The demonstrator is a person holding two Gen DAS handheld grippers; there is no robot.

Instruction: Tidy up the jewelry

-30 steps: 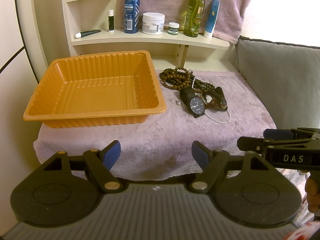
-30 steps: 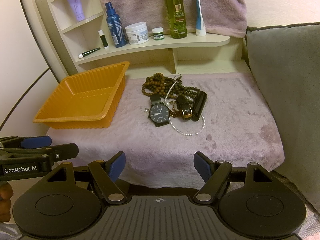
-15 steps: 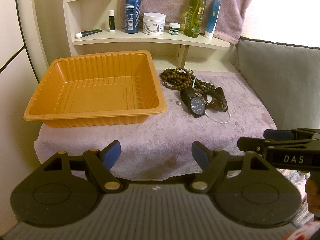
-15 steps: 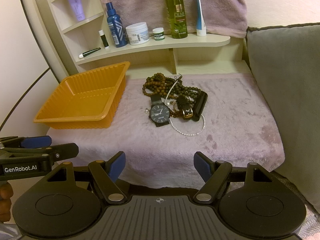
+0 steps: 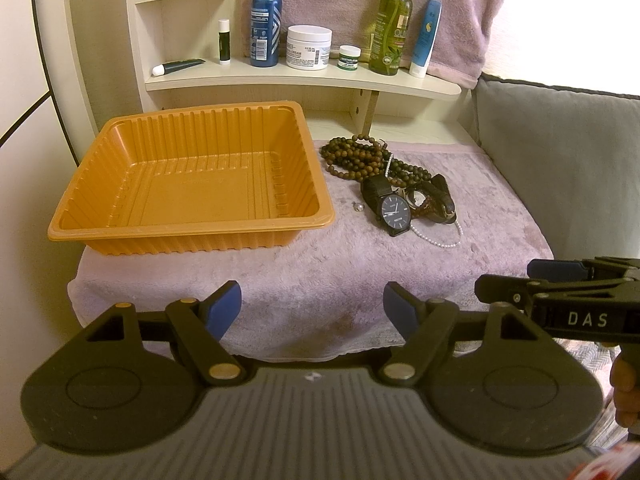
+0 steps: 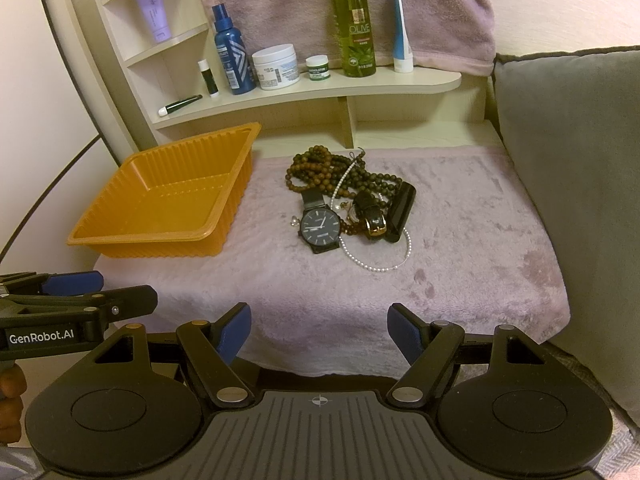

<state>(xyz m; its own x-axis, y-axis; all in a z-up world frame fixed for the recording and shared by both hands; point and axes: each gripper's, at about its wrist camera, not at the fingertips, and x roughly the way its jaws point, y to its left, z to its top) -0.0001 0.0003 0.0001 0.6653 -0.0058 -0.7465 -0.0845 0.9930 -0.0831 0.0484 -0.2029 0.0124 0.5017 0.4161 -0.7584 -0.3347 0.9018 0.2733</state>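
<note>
While both grippers hover before the towel-covered surface (image 6: 460,240), the left gripper (image 5: 312,308) and right gripper (image 6: 319,326) hold their jaws wide apart, gripping nothing. An orange tray (image 5: 120,224) sits on the left with nothing in it. Just beside it lies a jewelry pile: wooden bead strands (image 6: 316,170), a black watch (image 6: 320,226), a pearl necklace (image 6: 376,266).
</note>
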